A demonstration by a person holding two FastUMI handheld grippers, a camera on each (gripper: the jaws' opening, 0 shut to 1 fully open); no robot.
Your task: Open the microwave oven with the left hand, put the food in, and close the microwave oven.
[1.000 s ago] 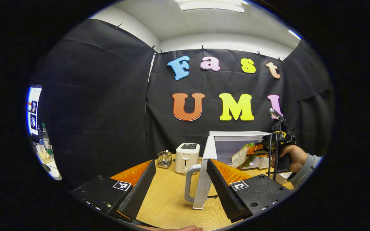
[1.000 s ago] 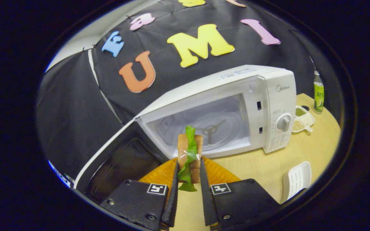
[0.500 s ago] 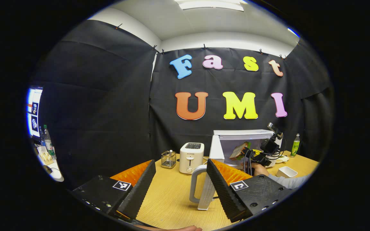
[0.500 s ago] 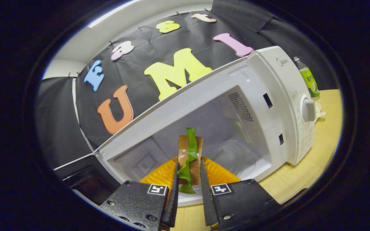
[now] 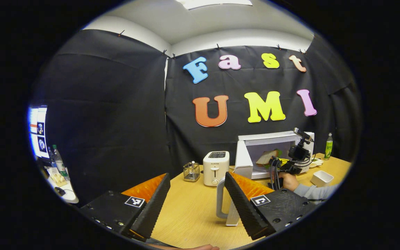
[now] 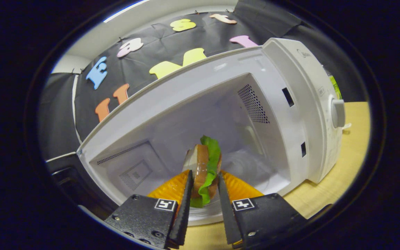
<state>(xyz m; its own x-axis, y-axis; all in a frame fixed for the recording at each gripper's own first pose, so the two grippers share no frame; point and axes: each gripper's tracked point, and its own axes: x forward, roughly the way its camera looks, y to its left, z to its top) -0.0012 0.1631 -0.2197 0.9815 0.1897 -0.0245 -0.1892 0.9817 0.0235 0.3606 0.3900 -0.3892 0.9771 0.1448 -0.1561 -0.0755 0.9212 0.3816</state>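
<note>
Right tool [image 6: 203, 208] clamped on sandwich [image 6: 205, 168], long axis pointing toward 12 o'clock into open microwave [image 6: 290, 104]. Left tool [image 5: 194, 205] spread wide above bench [image 5: 189, 215].

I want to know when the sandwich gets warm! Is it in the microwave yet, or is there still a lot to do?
Nearly in. Done: the microwave door is swung open. In hand: the right gripper has its fingers pressed on the sandwich and holds it inside the opening, not yet set down. Left: put it down, let go, pull out, then close the door. The left gripper waits open over the table.
</note>
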